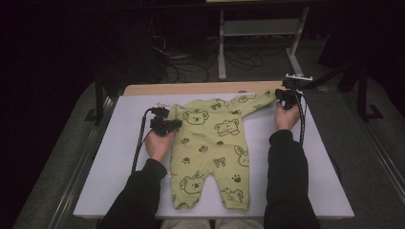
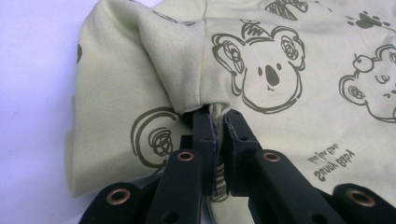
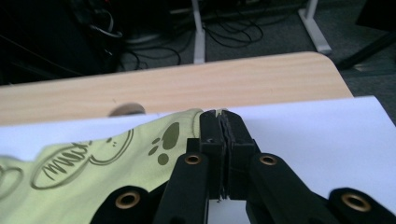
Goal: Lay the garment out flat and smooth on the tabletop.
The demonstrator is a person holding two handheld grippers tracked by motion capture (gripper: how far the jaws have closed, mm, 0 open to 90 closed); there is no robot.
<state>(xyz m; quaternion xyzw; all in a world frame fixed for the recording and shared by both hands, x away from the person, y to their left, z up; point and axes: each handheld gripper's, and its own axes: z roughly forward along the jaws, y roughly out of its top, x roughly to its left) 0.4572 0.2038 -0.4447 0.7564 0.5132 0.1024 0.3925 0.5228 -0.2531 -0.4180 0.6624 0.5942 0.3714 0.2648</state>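
A pale green baby romper printed with dark animal drawings lies flat on the white sheet, legs toward me. My left gripper is shut on the cloth of its left sleeve, which is folded in over the body; the jaws pinch the fabric edge. My right gripper is shut on the cuff of the right sleeve, which is stretched out toward the far right corner. In the right gripper view the jaws meet with the cuff's edge between them.
The white sheet covers a wooden tabletop whose far edge shows beyond it. Behind the table are cables and a white desk frame on the floor. Bare sheet lies left and right of the romper.
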